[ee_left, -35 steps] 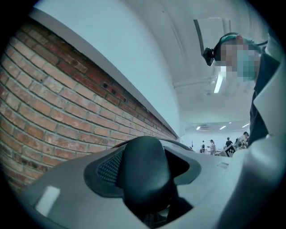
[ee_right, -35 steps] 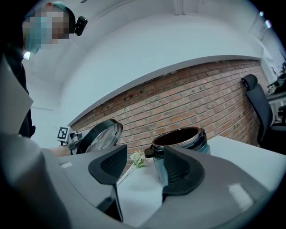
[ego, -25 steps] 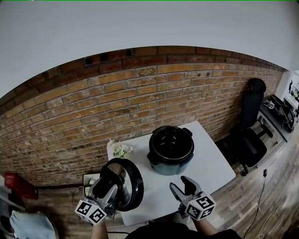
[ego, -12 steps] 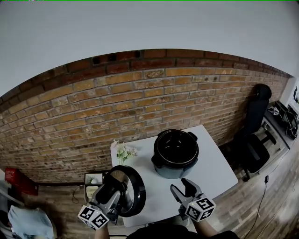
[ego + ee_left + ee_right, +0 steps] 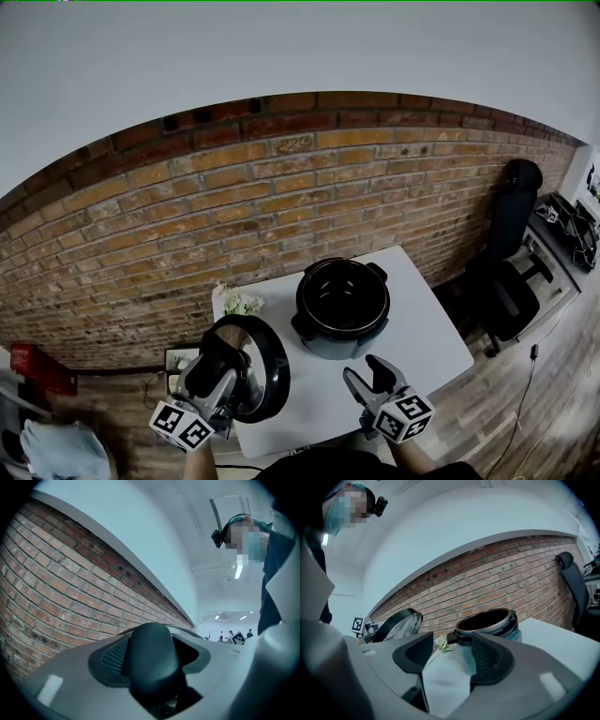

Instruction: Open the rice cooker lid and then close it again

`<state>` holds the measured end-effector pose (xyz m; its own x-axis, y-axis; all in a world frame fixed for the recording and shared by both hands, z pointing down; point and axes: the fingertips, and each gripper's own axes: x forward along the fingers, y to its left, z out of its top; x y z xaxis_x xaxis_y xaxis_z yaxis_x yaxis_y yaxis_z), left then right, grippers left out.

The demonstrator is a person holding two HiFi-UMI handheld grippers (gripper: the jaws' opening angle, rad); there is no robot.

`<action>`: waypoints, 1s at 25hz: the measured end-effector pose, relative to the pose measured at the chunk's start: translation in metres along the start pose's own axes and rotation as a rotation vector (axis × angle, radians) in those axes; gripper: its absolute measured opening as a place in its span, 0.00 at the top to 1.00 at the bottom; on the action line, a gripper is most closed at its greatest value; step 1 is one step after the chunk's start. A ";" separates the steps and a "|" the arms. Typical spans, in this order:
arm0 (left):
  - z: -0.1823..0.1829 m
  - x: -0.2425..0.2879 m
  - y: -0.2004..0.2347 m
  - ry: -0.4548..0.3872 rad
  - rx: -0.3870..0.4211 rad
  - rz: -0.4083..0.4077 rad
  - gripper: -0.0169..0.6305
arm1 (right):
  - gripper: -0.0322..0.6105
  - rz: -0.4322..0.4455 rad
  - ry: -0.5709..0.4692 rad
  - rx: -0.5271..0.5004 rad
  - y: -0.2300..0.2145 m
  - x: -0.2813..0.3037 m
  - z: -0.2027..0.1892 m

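Lid [image 5: 264,367] off, clamped in my left gripper [image 5: 218,367], apparently by its knob [image 5: 152,660]; right gripper [image 5: 367,377] spread, empty. Next: reseat on rice cooker [image 5: 342,309].

Ahead of me runs a red brick wall [image 5: 281,197] with plain white wall [image 5: 281,47] above it. A white table [image 5: 427,333] stands against the bricks on a wood-plank floor [image 5: 548,384]. A black office chair [image 5: 511,206] sits off to my right.
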<state>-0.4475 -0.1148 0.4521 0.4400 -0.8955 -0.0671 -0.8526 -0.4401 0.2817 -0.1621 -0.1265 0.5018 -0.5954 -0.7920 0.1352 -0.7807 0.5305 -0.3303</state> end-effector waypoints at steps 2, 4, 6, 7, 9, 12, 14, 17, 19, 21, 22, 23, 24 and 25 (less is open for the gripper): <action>0.007 0.015 -0.005 -0.010 0.021 -0.012 0.54 | 0.56 -0.003 0.001 0.003 -0.010 -0.002 0.003; 0.014 0.030 -0.012 -0.017 0.039 -0.020 0.54 | 0.56 -0.003 0.004 0.007 -0.018 -0.004 0.007; 0.018 0.045 -0.019 -0.017 0.056 -0.029 0.54 | 0.56 -0.001 0.005 0.008 -0.027 -0.006 0.011; 0.019 0.053 -0.023 -0.015 0.064 -0.033 0.54 | 0.56 0.000 0.005 0.009 -0.032 -0.007 0.012; 0.021 0.070 -0.031 -0.006 0.085 -0.045 0.54 | 0.56 0.002 0.007 0.011 -0.042 -0.008 0.016; 0.022 0.099 -0.045 0.016 0.119 -0.069 0.54 | 0.56 0.005 0.010 0.014 -0.058 -0.010 0.023; 0.023 0.117 -0.054 0.033 0.143 -0.089 0.54 | 0.56 0.008 0.013 0.016 -0.068 -0.011 0.028; 0.020 0.145 -0.066 0.062 0.181 -0.125 0.54 | 0.56 0.016 0.025 0.018 -0.083 -0.011 0.031; 0.017 0.164 -0.074 0.088 0.212 -0.149 0.54 | 0.56 0.026 0.032 0.017 -0.092 -0.011 0.035; 0.013 0.183 -0.082 0.115 0.241 -0.174 0.55 | 0.56 0.034 0.037 0.016 -0.102 -0.010 0.038; 0.010 0.192 -0.085 0.128 0.255 -0.188 0.54 | 0.56 0.037 0.040 0.017 -0.107 -0.010 0.039; 0.006 0.201 -0.089 0.141 0.267 -0.203 0.54 | 0.56 0.039 0.043 0.019 -0.113 -0.010 0.040; 0.003 0.209 -0.092 0.157 0.276 -0.216 0.54 | 0.56 0.041 0.047 0.022 -0.118 -0.009 0.041; -0.002 0.217 -0.096 0.174 0.284 -0.226 0.54 | 0.56 0.042 0.051 0.024 -0.123 -0.009 0.041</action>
<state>-0.2700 -0.2665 0.4121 0.6461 -0.7598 0.0728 -0.7618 -0.6478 0.0014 -0.0528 -0.1968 0.5025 -0.6370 -0.7524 0.1678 -0.7503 0.5552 -0.3588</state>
